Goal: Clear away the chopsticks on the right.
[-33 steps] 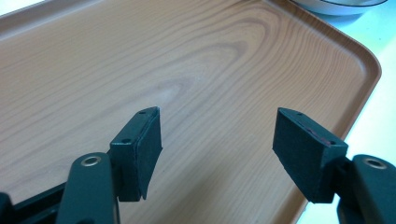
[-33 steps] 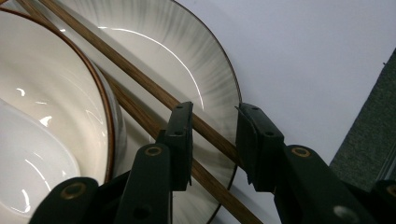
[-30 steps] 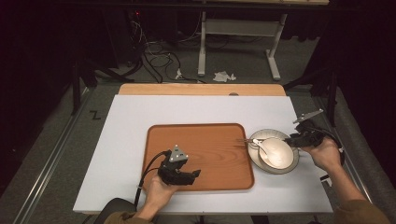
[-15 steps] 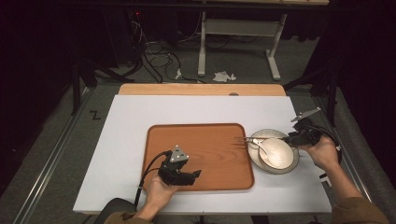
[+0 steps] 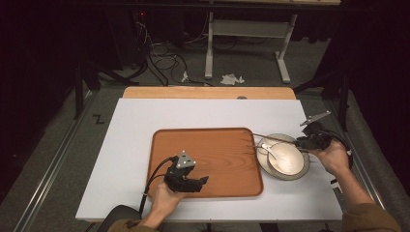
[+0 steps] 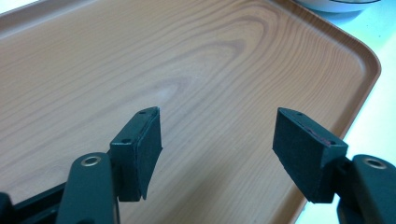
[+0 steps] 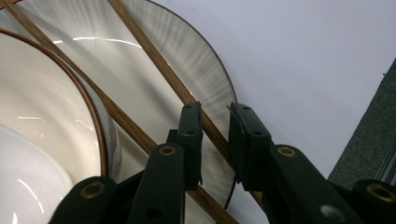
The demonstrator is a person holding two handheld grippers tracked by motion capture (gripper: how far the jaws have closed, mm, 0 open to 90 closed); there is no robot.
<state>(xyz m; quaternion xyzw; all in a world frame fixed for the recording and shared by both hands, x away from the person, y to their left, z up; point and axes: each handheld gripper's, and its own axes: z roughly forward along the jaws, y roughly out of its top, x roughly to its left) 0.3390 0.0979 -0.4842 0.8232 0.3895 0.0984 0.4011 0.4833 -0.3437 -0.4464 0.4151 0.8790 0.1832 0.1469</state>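
Observation:
A wooden tray (image 5: pixel 208 150) lies mid-table with nothing on it. My left gripper (image 5: pixel 203 181) rests low over its near part, open, its jaws wide apart above the bare wood (image 6: pixel 187 56) with nothing between them (image 6: pixel 217 126). Right of the tray a pale plate (image 5: pixel 290 177) carries a white bowl (image 5: pixel 287 159) with a spoon (image 5: pixel 270 151) in it. My right gripper (image 5: pixel 300 141) is at the plate's right rim, shut on a pair of brown chopsticks (image 5: pixel 275 137) that reach left across the plate (image 7: pixel 201 65). One chopstick (image 7: pixel 154 63) runs between the jaws (image 7: pixel 215 109), beside the bowl (image 7: pixel 42 116).
The white tabletop (image 5: pixel 145 125) has a light wooden board (image 5: pixel 208 93) along its far edge. The table's right edge (image 5: pixel 338 193) runs close by the right hand. Beyond the table are cables and a desk frame (image 5: pixel 246 29) on the floor.
The chopsticks in the right gripper have shifted a little to the left and away, their tips now near the tray's right edge. The left gripper has stayed put.

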